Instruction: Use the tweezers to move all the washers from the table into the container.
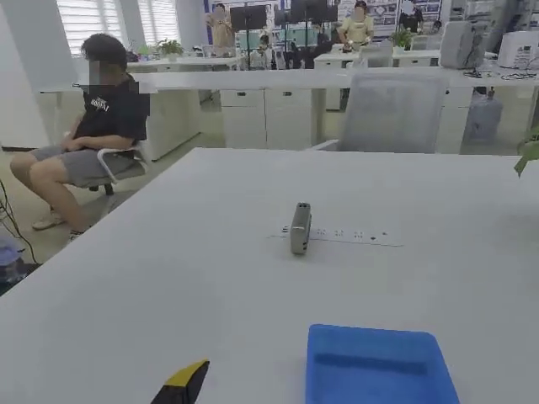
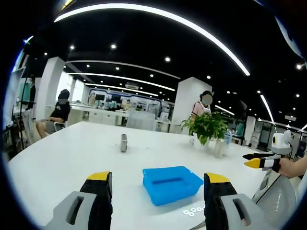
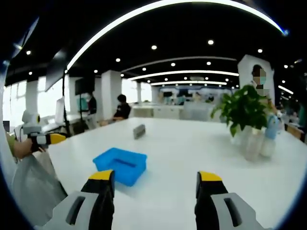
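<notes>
A blue open container [image 1: 379, 366] lies on the white table [image 1: 168, 278] near its front edge. Several small white washers [image 2: 193, 211] lie on the table just right of the blue container [image 2: 171, 183] in the left gripper view. My left gripper [image 2: 158, 178] is open, held short of the container with nothing between its jaws. My right gripper [image 3: 155, 176] is open and empty too, with the container [image 3: 121, 164] ahead to its left. Each gripper appears small in the other's view: right gripper [image 2: 261, 162], left gripper [image 3: 45, 139]. A gripper [image 1: 185, 383] pokes in left of the container.
A small grey device [image 1: 301, 227] stands at mid-table on a flush socket strip [image 1: 345, 235]. A potted plant [image 3: 244, 112] and bottles [image 3: 261, 139] stand at the table's right end. A grey chair [image 1: 392, 109] sits at the far edge. A person [image 1: 93, 126] sits far left.
</notes>
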{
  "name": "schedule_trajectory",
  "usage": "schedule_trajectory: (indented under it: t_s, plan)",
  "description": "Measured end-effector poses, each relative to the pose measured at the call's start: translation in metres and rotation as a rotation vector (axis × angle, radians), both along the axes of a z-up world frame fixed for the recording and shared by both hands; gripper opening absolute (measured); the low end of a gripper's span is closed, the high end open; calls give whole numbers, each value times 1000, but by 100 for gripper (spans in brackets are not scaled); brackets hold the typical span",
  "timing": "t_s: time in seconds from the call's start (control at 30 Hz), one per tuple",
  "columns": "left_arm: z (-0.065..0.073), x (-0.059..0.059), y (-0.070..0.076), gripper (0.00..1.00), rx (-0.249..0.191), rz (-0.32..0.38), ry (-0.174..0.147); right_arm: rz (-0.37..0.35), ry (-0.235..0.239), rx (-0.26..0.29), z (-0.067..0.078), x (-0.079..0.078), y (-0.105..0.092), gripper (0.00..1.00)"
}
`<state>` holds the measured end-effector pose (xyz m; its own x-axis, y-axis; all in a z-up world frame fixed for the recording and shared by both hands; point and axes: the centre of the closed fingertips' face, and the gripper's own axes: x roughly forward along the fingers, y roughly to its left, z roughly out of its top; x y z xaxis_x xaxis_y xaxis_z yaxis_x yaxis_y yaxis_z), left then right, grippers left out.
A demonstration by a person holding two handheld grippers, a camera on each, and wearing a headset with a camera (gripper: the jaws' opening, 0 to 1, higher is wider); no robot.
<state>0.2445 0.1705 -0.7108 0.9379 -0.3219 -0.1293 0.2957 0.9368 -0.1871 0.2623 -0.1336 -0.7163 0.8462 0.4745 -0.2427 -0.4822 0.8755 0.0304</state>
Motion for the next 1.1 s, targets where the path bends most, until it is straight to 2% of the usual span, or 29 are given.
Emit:
schedule_trajectory:
  t_s: [0.43,0.67,0.8,0.97,1.1]
  plan:
    - [-1,0,1,77,0,3,4,-1,2,0,-1,0,0,65]
    - [6,-2,-1,77,0,-10,-30,-19,-6,9,1,2,-4,65]
    - [4,-1,2,77,0,3,-16,-17,-3,5,1,2,-3,65]
    - [2,-2,-2,77,-6,-15,-5,0,5,4,-2,2,-2,65]
    - [-2,-3,-11,77,21,-57,12,-2,11,2,-3,2,-2,65]
